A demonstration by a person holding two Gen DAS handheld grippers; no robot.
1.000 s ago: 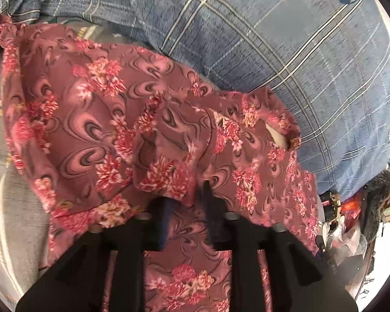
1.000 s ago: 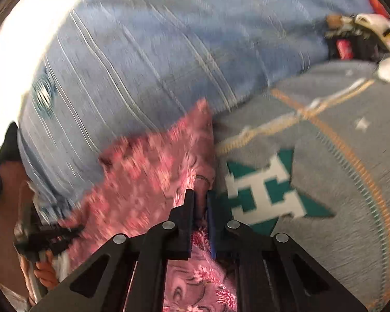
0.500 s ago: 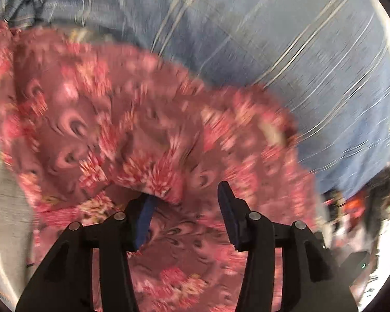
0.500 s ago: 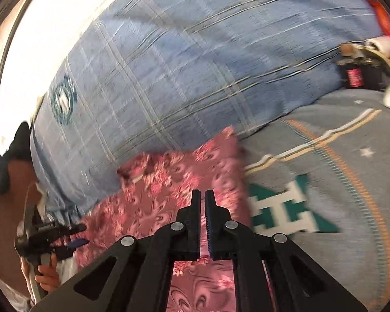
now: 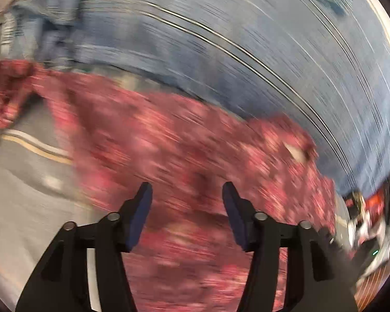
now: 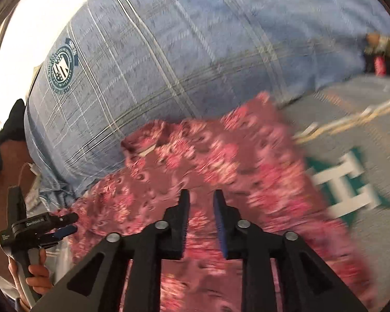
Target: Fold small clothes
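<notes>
A small maroon garment with pink flowers point(image 5: 184, 156) point(image 6: 221, 161) lies spread on a grey blanket, against a blue plaid pillow. My left gripper point(image 5: 187, 195) hovers over the cloth with its jaws opening and nothing between them; that view is blurred. In the right wrist view my right gripper point(image 6: 200, 202) stands above the garment, its jaws opening, and no cloth is pinched between its blue pads point(image 6: 219, 221). The left gripper point(image 6: 67, 222) shows at the lower left of that view, held by a hand point(image 6: 36, 278).
A big blue plaid pillow point(image 6: 182, 52) with a round badge point(image 6: 61, 69) fills the back. The grey blanket point(image 6: 371, 135) has yellow and white stripes and a green star with a white H point(image 6: 348, 184). Clutter sits at the far edge point(image 5: 366, 218).
Both grippers let go of the garment and opened. The left gripper lifted off its fold; the right slid left over the cloth, which now lies flatter.
</notes>
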